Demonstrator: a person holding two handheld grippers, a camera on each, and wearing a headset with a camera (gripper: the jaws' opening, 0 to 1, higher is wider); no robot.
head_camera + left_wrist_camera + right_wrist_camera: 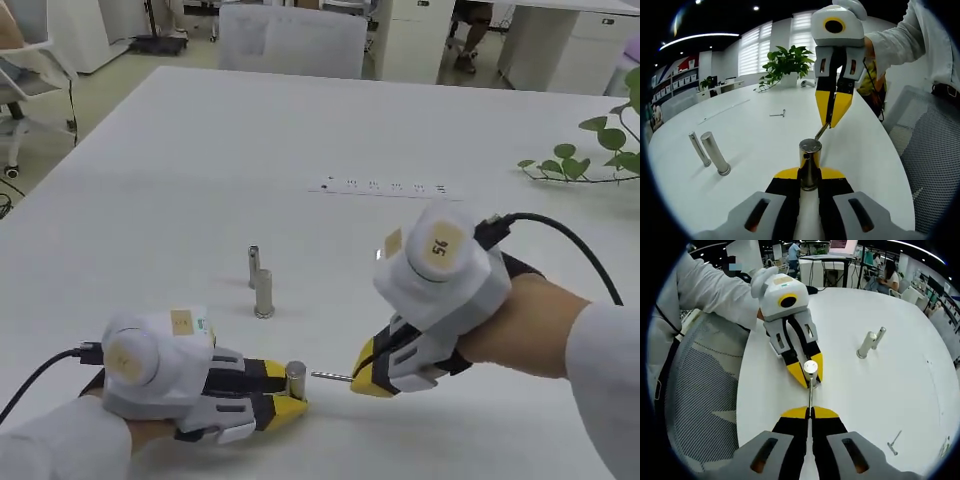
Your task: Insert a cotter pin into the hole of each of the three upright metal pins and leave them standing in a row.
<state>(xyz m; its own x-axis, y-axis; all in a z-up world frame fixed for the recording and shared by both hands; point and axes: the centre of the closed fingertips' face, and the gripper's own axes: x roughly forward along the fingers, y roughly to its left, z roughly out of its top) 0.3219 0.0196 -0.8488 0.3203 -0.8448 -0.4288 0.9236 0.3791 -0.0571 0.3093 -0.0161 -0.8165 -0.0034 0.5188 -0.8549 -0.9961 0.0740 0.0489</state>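
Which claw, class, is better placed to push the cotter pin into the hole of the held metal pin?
Right. The right claw grips the cotter pin, whose tip points at the metal pin and lies close to it. The left claw is occupied clamping that pin upright.

The white table (200, 150) carries a flat socket strip (385, 187), with a loose cotter pin (894, 442) lying near the strip, a leafy plant (600, 150) off to its right, and a thin metal pin (254, 266) and a thick metal pin (264, 294) standing upright, side by side, nearer the person than the strip.
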